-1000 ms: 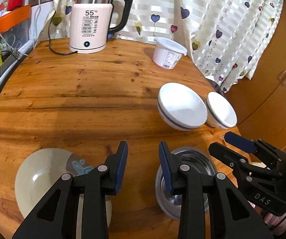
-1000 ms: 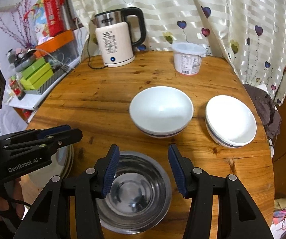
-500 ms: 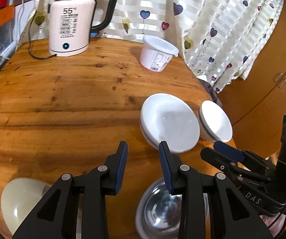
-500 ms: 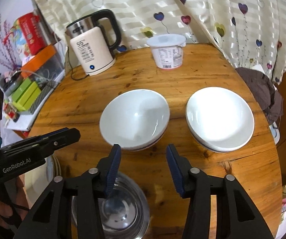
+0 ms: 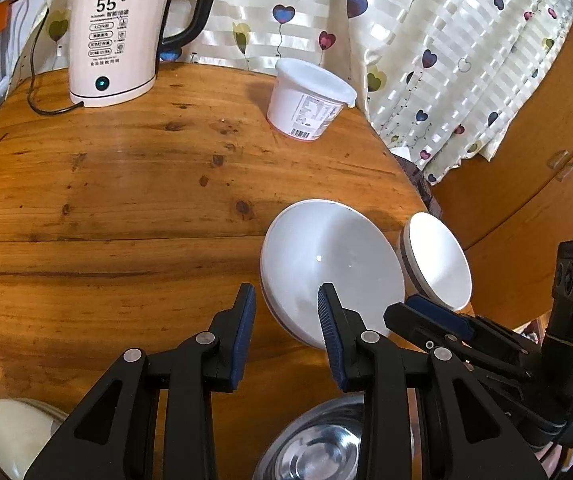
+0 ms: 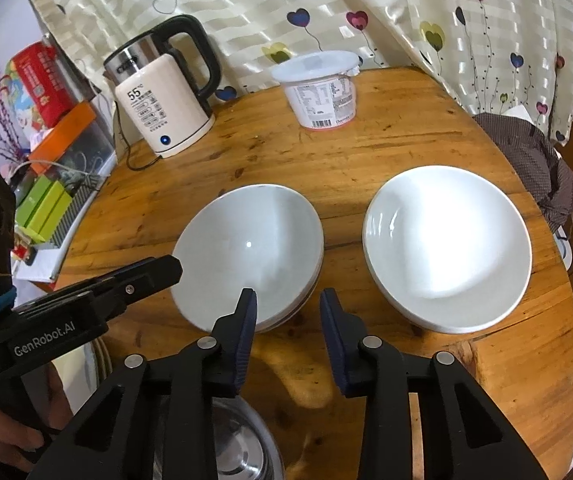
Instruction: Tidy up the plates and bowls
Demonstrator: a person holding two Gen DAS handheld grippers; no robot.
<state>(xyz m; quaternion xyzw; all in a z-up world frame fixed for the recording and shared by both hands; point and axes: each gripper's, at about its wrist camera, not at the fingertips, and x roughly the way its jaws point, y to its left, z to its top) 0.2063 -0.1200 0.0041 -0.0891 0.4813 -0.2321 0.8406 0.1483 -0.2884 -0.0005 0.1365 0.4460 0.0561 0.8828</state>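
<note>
At centre frame, two empty white bowls (image 6: 246, 256) (image 6: 446, 248) sit side by side; lidded tub (image 6: 320, 88) behind. Right claw (image 6: 286, 334) closing on nothing; left claw (image 5: 286, 334) part-open, empty.

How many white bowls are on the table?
2 stacks: one mid-table ahead of the steel bowl, one to its right. Each may hold several nested bowls.

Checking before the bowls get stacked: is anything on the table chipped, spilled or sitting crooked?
Nothing stands out. Both white bowls sit level and look whole, the lidded tub and kettle stand upright, and no spill shows.
</note>
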